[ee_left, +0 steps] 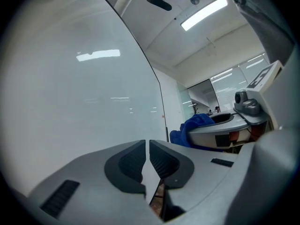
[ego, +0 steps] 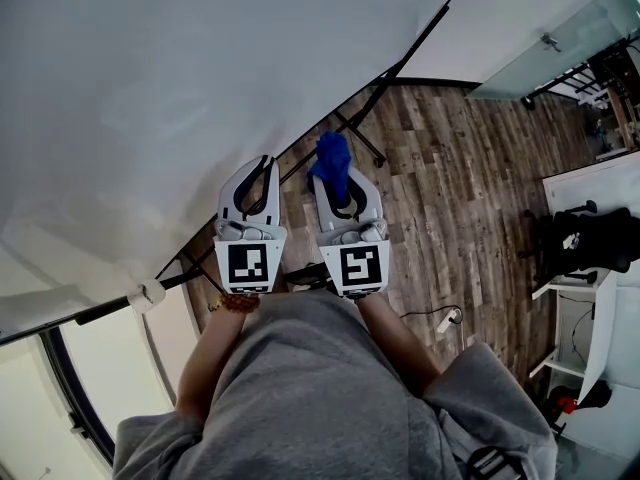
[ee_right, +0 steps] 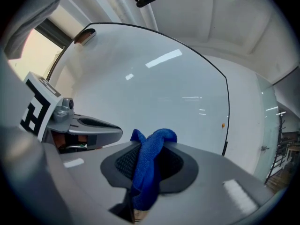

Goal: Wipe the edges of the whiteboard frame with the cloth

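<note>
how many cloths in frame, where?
1. The blue cloth is clamped between the jaws of the right gripper, near the whiteboard. The left gripper is shut on nothing. No other cloth shows.

My head camera looks steeply down past the person's sleeves [ego: 330, 388] onto the left gripper [ego: 260, 168] and the right gripper [ego: 343, 190]. It has the whiteboard [ego: 150, 88] at upper left and the wooden floor [ego: 450, 198] at right. The left gripper view runs along its fingers, close to the board's face and tilted up toward the ceiling [ee_left: 187, 41]. The right gripper view faces the board too. Each gripper view catches the other gripper at its edge, and all three views share the board.
</note>
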`<state>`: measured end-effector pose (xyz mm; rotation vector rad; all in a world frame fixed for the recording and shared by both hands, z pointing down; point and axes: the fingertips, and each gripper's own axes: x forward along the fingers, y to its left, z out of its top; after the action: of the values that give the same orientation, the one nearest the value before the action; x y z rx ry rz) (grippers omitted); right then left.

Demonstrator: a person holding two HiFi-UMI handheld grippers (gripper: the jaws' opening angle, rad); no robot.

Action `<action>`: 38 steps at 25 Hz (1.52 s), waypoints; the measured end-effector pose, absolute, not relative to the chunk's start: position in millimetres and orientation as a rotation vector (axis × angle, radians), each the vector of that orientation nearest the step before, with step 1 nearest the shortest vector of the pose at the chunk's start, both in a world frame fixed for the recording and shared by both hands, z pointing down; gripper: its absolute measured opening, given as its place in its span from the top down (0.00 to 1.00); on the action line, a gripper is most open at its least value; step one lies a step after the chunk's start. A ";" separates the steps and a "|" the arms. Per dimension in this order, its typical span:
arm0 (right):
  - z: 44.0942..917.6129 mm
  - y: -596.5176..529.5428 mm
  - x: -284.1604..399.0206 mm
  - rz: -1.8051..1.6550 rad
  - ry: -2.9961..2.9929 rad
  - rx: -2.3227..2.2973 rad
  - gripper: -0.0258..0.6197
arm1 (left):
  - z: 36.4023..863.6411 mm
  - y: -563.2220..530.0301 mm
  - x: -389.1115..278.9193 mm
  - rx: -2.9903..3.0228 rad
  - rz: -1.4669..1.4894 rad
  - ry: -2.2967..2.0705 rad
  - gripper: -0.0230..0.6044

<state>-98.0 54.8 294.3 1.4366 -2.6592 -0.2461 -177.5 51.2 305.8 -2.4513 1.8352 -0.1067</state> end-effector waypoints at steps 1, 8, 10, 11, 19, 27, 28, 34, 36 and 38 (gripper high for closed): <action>295.8 55.2 -100.4 -0.236 -2.663 1.433 0.82 | 308.5 51.7 -177.8 -2.464 -0.104 1.833 0.91; 301.3 61.9 -112.6 -0.215 -2.672 1.415 0.82 | 321.0 57.3 -181.9 -2.529 -0.103 1.828 0.91; 301.7 62.6 -114.0 -0.214 -2.673 1.420 0.82 | 322.9 57.1 -182.9 -2.531 -0.100 1.822 0.91; 301.9 62.6 -113.9 -0.212 -2.674 1.423 0.82 | 323.6 57.0 -182.5 -2.536 -0.099 1.820 0.91; 302.0 62.2 -112.9 -0.204 -2.671 1.421 0.82 | 326.4 53.1 -176.0 -2.558 -0.114 1.800 0.92; 303.5 65.6 -114.2 -0.217 -2.666 1.399 0.82 | 329.3 53.6 -174.0 -2.572 -0.117 1.796 0.92; 303.0 65.5 -113.3 -0.221 -2.666 1.399 0.82 | 329.5 53.6 -173.6 -2.576 -0.117 1.797 0.92; 302.6 67.2 -102.8 -0.213 -2.667 1.415 0.82 | 331.3 53.3 -166.0 -2.588 -0.114 1.788 0.92; 303.9 68.2 -100.3 -0.211 -2.663 1.420 0.82 | 332.8 54.5 -163.9 -2.598 -0.119 1.786 0.92; 304.9 68.8 -97.0 -0.211 -2.658 1.425 0.82 | 333.2 55.1 -161.1 -2.600 -0.123 1.780 0.92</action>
<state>-97.0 68.8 304.9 1.4248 -2.6585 -0.2105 -161.1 55.1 333.2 -2.6001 1.7801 -0.1234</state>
